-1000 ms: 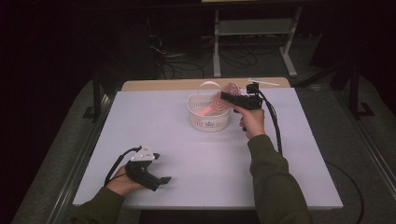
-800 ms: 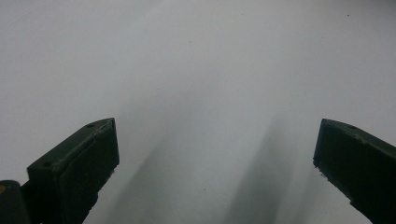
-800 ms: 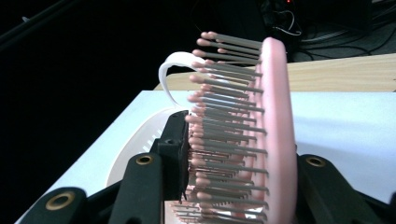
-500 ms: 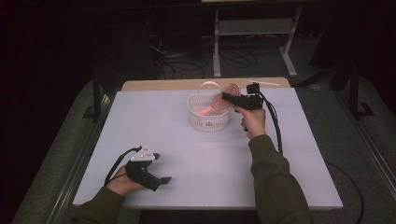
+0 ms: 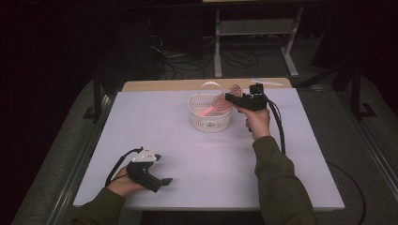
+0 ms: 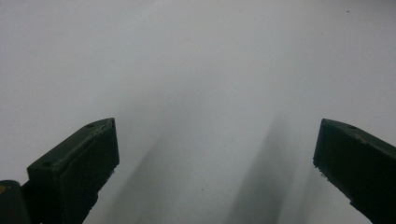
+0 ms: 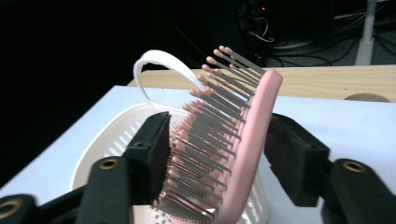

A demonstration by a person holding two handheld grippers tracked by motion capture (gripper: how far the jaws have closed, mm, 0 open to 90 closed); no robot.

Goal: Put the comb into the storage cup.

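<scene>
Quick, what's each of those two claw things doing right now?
Left gripper: open, holding nothing, above the white table.
Right gripper: closed on the pink bristled plastic hairbrush, over the white slotted plastic basket.

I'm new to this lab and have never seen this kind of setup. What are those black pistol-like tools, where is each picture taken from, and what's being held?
A person sits at a white table holding a hand-operated gripper in each hand. One camera looks down from above; the other two ride on the grippers, looking along their black jaws. The left gripper rests near the table's front edge, open and empty. The right gripper clamps a pink hairbrush over a white basket.
</scene>
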